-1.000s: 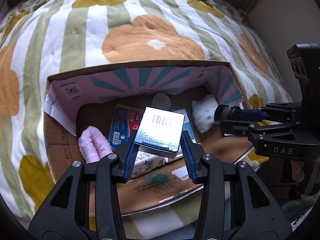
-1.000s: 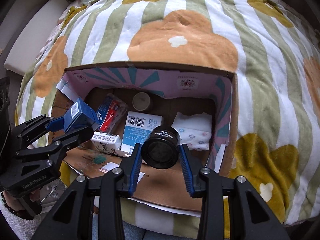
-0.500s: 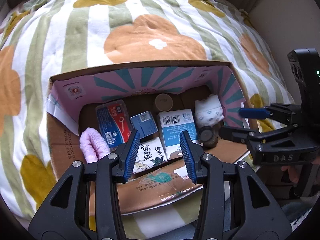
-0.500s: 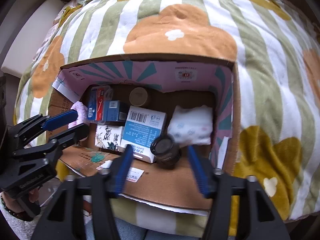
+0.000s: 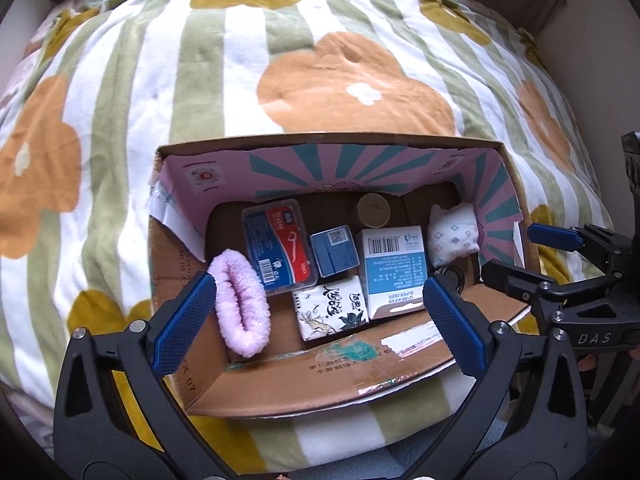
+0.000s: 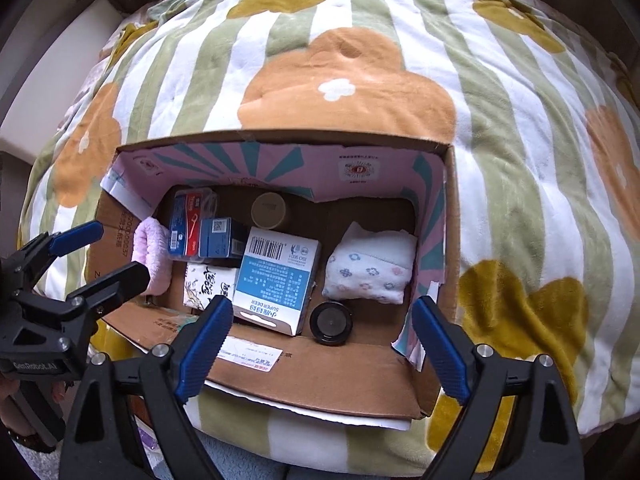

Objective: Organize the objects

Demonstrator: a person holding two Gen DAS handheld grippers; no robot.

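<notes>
An open cardboard box [image 5: 304, 376] [image 6: 320, 376] lies on a flowered blanket. Inside it are a small blue box [image 5: 334, 250] [image 6: 218, 238], a black round jar [image 6: 331, 323] mostly hidden behind my finger in the left wrist view [image 5: 452, 274], a blue-and-white carton [image 5: 394, 268] [image 6: 276, 280], a floss pack [image 5: 278, 250], a tissue pack [image 5: 330, 312], a pink fluffy band [image 5: 240, 310], a tan lid [image 5: 373, 210] and a folded floral cloth [image 5: 454, 238] [image 6: 370, 268]. My left gripper [image 5: 320, 320] is open and empty above the box's near edge. My right gripper [image 6: 322, 348] is open and empty too.
The striped flower blanket [image 5: 320, 80] covers the bed all around the box. A pale wall or furniture edge [image 6: 52, 40] stands at the far left. The box's near flap [image 6: 312, 384] folds out toward me.
My left gripper let go of the small blue box and my right let go of the black jar; both now lie in the box. Both grippers opened wide and drew back.
</notes>
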